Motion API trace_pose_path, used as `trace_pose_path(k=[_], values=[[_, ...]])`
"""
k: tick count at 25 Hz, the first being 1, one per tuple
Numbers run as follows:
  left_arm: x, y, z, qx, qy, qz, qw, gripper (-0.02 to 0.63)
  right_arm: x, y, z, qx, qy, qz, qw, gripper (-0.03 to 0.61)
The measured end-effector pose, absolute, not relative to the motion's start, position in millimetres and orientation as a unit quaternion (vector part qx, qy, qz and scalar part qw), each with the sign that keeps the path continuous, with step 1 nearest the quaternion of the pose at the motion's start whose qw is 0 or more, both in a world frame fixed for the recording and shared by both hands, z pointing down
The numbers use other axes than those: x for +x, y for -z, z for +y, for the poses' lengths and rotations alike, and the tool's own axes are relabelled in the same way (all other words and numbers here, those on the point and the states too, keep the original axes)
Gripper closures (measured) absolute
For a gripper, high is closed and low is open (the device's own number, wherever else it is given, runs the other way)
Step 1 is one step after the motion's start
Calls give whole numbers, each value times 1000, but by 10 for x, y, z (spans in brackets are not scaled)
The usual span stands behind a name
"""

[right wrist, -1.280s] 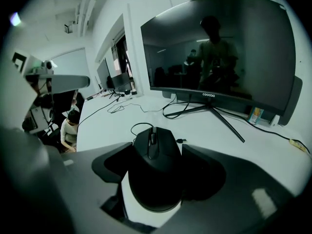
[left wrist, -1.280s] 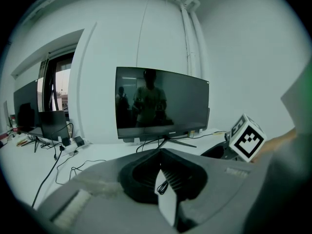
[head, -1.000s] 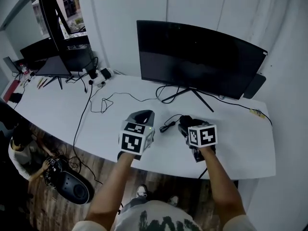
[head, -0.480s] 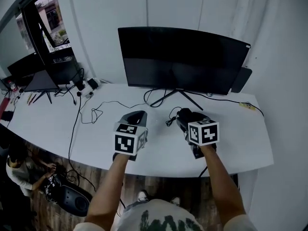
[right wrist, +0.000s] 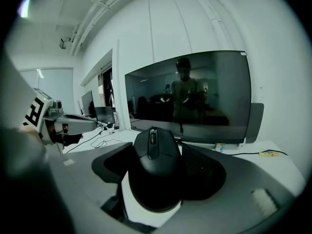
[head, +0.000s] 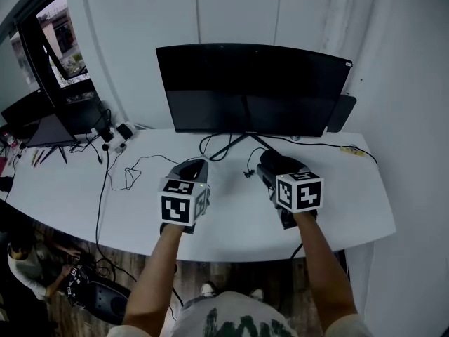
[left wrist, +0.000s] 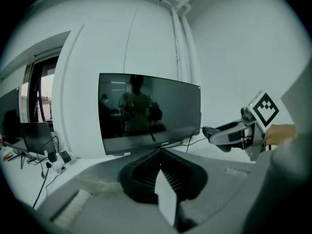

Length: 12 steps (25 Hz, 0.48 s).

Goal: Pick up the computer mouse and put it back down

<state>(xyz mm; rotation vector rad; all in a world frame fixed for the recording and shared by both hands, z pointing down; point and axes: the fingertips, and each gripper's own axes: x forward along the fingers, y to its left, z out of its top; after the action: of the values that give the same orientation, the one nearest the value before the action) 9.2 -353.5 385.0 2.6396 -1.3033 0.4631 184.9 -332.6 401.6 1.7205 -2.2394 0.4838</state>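
A black computer mouse (right wrist: 155,172) sits between the jaws of my right gripper (right wrist: 161,145), wheel end pointing away, held above the white desk (head: 337,209). In the head view the mouse (head: 275,162) shows as a dark shape at the front of the right gripper (head: 270,166), in front of the monitor stand. My left gripper (head: 193,167) hovers beside it on the left. Its jaws meet at the tip with nothing between them in the left gripper view (left wrist: 160,150). Each gripper shows at the edge of the other's view: the right gripper (left wrist: 229,133) and the left gripper (right wrist: 73,123).
A wide dark monitor (head: 249,90) stands on its stand at the back of the desk. Loose cables (head: 133,167) trail across the left part toward a power strip and a second screen (head: 56,121). A person (head: 21,258) crouches on the floor below the desk's left end.
My right gripper has risen with the mouse in it. The left gripper has drifted a little up and along the desk. The head view has swung left.
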Motion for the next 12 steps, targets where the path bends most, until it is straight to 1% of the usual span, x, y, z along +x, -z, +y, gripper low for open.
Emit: trace_pose_path(k=[12], values=[[219, -3752, -3545, 888, -157, -427, 72, 611, 1984, -3550, -3281, 617, -128, -770, 96, 260]])
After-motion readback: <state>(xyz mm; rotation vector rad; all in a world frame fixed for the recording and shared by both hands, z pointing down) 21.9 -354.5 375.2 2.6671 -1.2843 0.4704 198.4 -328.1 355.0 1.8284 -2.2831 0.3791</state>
